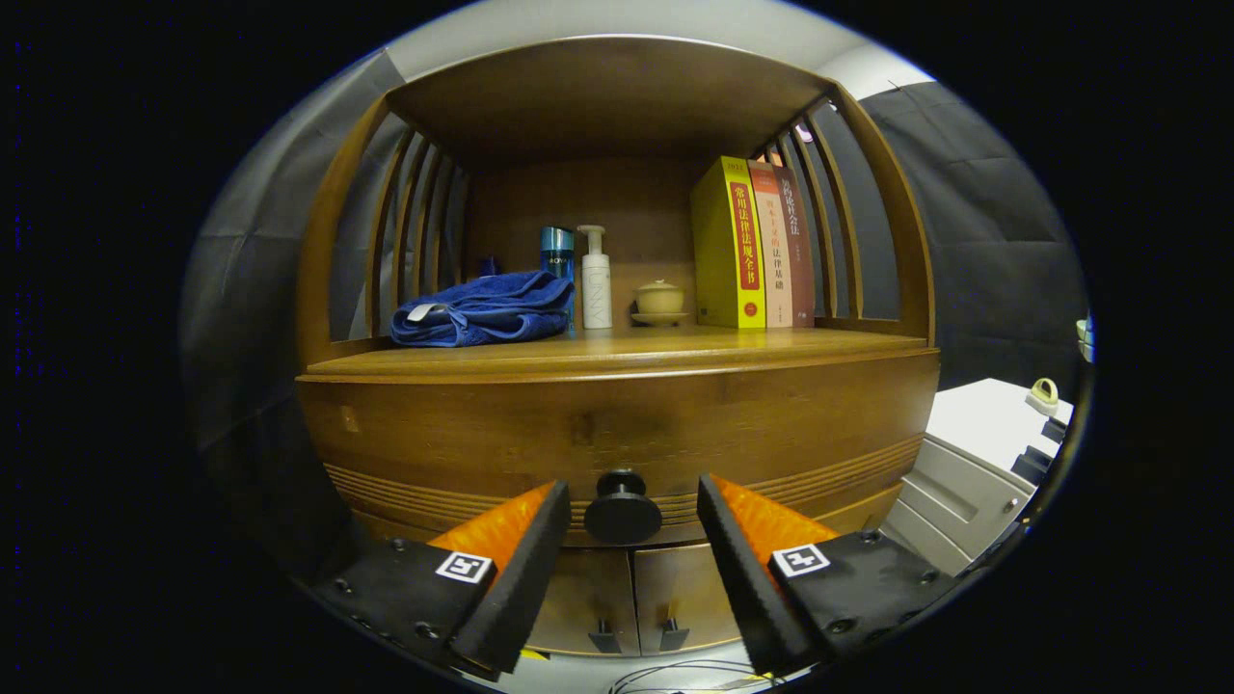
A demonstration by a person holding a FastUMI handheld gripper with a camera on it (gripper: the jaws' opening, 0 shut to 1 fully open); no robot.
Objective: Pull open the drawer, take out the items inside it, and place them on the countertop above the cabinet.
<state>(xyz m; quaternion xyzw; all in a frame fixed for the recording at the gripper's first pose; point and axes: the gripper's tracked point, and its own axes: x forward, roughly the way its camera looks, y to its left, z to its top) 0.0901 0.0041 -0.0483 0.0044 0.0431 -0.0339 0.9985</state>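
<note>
Two fingers of the gripper (623, 516) are spread wide, one on each side of the round dark knob (622, 507), not touching it. I think they are lined up like that to pinch it and pull. That knob sits on the shut wooden drawer (617, 439), under the countertop (617, 352) with a blue towel (482, 310) and books (752, 246).
</note>
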